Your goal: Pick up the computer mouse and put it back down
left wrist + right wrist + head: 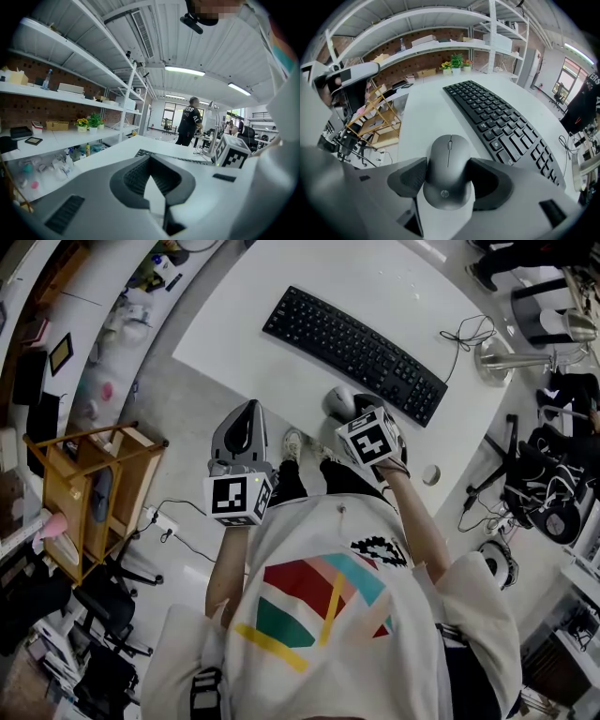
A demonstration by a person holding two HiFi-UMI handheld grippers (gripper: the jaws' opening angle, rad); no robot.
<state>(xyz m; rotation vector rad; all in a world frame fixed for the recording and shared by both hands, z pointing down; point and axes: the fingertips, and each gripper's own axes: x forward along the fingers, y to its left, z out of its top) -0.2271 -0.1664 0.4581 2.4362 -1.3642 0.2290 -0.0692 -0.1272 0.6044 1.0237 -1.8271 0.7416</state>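
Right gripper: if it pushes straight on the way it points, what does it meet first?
The mouse, already between the right gripper's closing jaws, pads against its sides. Right beneath lies the white table, so there is likely almost no free travel.

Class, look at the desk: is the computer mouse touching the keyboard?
Apart. The right gripper view shows a strip of bare white table running between the computer mouse and the near edge of the keyboard.

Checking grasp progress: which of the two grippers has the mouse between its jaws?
The right gripper: its jaws are closing on the grey mouse beside the keyboard; the left gripper holds nothing.
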